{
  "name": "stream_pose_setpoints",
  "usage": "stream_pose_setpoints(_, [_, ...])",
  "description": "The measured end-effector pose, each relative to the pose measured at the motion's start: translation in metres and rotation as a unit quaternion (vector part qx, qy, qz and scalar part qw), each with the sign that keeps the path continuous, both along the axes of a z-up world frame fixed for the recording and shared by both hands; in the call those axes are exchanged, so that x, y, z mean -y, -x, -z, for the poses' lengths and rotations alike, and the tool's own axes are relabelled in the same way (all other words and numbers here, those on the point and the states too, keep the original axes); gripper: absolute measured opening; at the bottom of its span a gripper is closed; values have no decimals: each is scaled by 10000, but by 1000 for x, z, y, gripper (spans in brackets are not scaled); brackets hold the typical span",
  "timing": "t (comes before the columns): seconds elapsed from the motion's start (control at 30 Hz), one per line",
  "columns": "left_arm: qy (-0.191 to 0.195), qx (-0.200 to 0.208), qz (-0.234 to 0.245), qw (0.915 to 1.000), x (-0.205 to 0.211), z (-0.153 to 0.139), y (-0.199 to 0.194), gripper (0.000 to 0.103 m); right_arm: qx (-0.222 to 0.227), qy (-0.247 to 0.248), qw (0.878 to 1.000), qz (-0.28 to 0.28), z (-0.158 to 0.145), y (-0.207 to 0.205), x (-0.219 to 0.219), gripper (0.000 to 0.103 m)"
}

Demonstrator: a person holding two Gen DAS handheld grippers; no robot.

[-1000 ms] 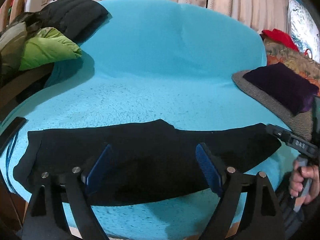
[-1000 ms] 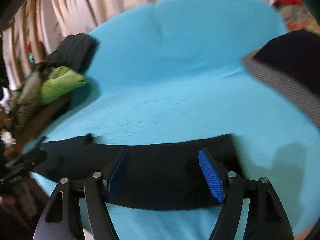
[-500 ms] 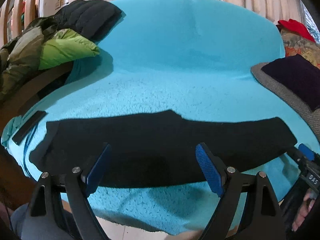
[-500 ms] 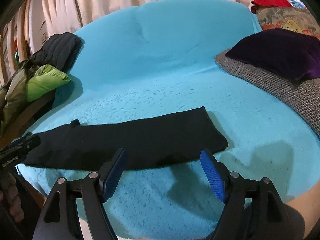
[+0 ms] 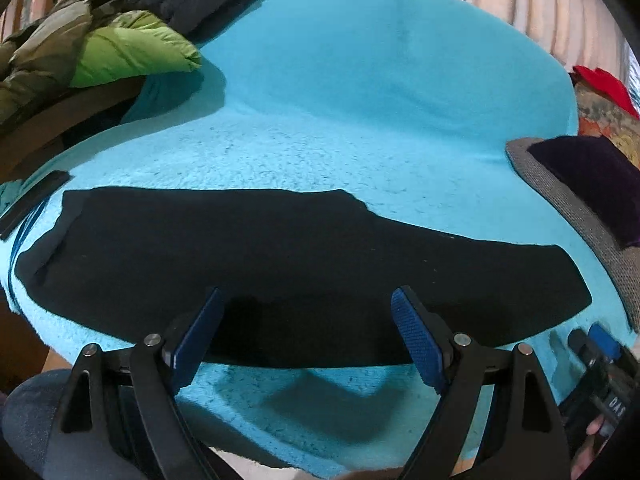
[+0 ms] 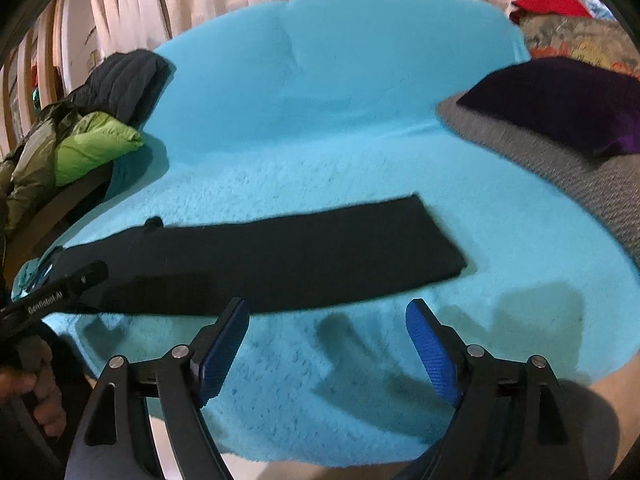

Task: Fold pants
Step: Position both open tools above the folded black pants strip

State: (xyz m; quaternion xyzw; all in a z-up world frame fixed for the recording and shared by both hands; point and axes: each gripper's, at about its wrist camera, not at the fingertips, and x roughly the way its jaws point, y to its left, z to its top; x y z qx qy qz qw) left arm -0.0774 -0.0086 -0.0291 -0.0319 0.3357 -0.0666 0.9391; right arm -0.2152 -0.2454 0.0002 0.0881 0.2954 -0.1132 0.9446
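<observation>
Black pants lie flat, folded lengthwise into a long strip, across the front of a turquoise fleece-covered sofa. My left gripper hovers open over the strip's near edge, left of its middle, with nothing gripped. In the right wrist view the pants stretch from the left edge to a squared-off leg end. My right gripper hangs just in front of their near edge. Its jaws are opening, with only bare fleece between them. Each gripper shows in the other's view: the right at lower right, the left at far left.
Green, olive and black jackets are piled on the sofa's left arm. A purple cushion rests on a grey knit throw at the right, with a red item behind. Curtains hang at the back. A black strap lies at the left edge.
The right gripper has backed off the pants' leg end toward the sofa's front edge and stands a little wider. The left gripper has sunk slightly and rolled; the pants lie unmoved.
</observation>
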Motion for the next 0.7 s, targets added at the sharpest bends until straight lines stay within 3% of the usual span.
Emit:
stream_pose_setpoints(0.2, [-118, -79, -66, 9999, 2, 4, -4, 86, -508, -753, 9955, -257, 21, -13, 11, 83])
stream_pose_setpoints(0.7, [-211, -298, -40, 9993, 3, 12, -10, 88, -276, -860, 9952, -388, 24, -10, 7, 98])
